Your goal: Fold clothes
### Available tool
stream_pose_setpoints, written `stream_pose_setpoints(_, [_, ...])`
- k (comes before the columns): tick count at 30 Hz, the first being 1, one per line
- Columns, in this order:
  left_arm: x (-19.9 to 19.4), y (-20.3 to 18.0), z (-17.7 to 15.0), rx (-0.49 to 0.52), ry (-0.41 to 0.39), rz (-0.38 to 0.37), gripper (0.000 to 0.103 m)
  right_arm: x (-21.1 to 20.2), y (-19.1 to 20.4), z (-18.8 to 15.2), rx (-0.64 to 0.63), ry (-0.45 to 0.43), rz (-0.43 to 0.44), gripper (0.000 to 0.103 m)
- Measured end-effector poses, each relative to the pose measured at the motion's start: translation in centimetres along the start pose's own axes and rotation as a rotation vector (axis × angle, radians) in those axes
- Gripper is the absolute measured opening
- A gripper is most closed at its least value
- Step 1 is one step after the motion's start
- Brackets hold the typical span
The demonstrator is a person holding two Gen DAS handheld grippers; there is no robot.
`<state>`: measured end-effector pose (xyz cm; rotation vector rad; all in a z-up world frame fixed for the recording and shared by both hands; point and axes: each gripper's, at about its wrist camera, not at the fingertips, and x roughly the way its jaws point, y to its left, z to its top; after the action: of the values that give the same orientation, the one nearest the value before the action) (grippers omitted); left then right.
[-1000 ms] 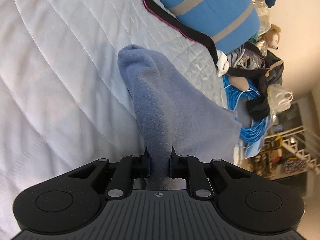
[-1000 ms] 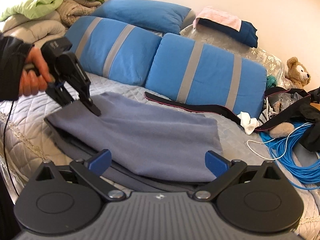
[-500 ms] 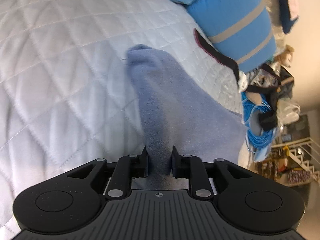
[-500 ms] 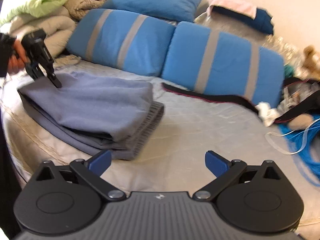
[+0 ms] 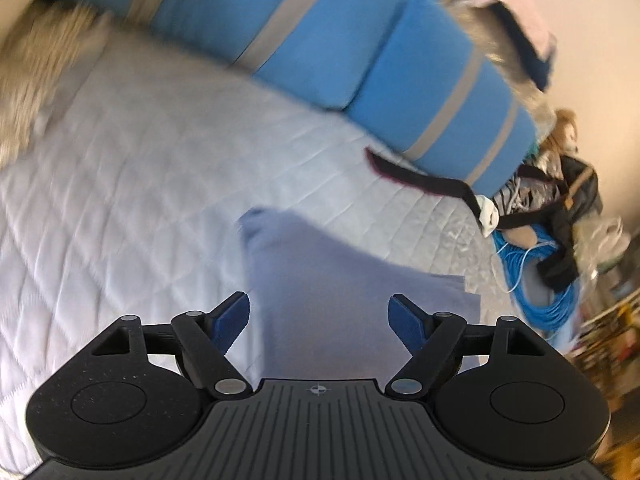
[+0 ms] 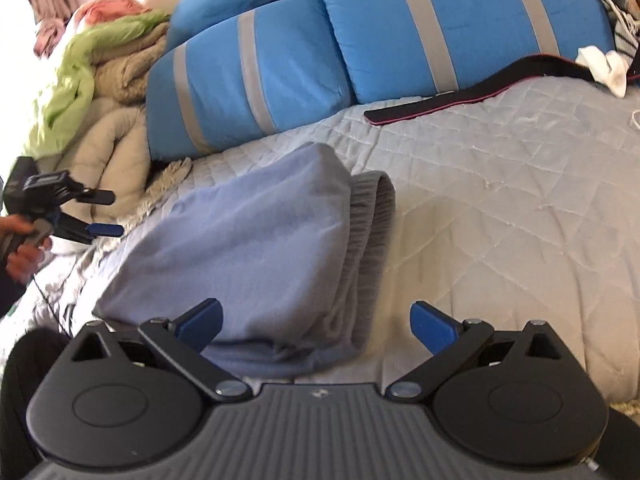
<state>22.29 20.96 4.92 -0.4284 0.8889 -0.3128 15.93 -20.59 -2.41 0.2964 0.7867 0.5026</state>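
**2 wrist cameras over 1 bed**

The left wrist view looks steeply down from close above the folded grey-blue fleece garment [image 5: 344, 280], facing the blue grey-striped cushions [image 5: 436, 92] at the far side. The right wrist view sits near the bed's edge, facing the same garment [image 6: 256, 256] and cushions [image 6: 256, 76]. Both share the quilted pale-grey bedspread [image 5: 120, 184].

This is a bedroom in a home. A bed with a pale quilted cover [image 6: 500, 200] fills most of the scene, and blue pillows with grey stripes [image 6: 360, 40] lean against the far wall. At far left, green and beige blankets [image 6: 100, 80] lie heaped. To the right, household clutter gathers at the bedside: a teddy bear [image 5: 564, 136], a coil of blue cable [image 5: 540, 280] and dark bags [image 5: 576, 192].
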Motion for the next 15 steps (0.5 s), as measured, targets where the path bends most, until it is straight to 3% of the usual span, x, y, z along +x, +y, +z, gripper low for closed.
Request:
stream_pose_setpoints(4, [0.1,-6.5,-2.0,0.186,-0.077,0.063,0.076,1.1,-0.6,2.5,-0.009,-0.018,0.000,0.103])
stream_pose_setpoints(9, [2.3,-13.2,-7.2,0.366,-0.151,0.093,0.076,2.8,-1.9,6.2,0.000,-0.019,0.031,0.103])
stream_pose_setpoints(15, [6.6,-18.2,-12.8,0.514,-0.130,0.064,0.076,6.3,-3.3,8.7,-0.006,0.055,0.126,0.103])
